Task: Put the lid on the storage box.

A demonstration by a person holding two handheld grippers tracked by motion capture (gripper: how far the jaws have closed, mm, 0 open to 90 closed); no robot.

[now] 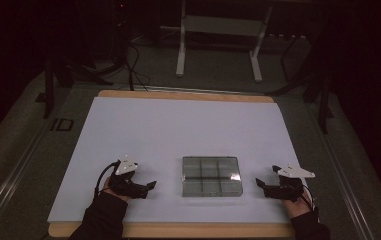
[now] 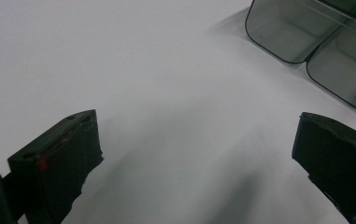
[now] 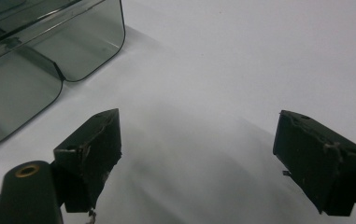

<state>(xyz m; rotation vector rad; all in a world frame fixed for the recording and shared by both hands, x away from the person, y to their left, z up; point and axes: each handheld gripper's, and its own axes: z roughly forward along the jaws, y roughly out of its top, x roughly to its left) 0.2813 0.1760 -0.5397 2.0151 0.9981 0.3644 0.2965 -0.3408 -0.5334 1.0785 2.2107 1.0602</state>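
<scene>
A clear, grey-tinted compartment box [image 1: 211, 176] lies flat on the white sheet [image 1: 178, 130], near the table's front. Left of it rests my left gripper [image 1: 152, 185], open, its jaws pointing at the box with a gap of bare sheet between. To the right of the box my right gripper [image 1: 259, 184] is open too, jaws facing the box. The left gripper view has the left gripper [image 2: 199, 149] over bare sheet and the box's rounded corners [image 2: 316, 42] at the upper right. In the right gripper view the right gripper [image 3: 199, 149] holds nothing, and the box [image 3: 35, 56] lies at the upper left.
The white sheet covers a wooden tabletop [image 1: 188, 95] whose edge shows at the back and front. Behind the table stand a white metal frame [image 1: 218, 40] and dark cables [image 1: 128, 60] on the floor. A person's dark sleeves [image 1: 100, 220] enter from the bottom.
</scene>
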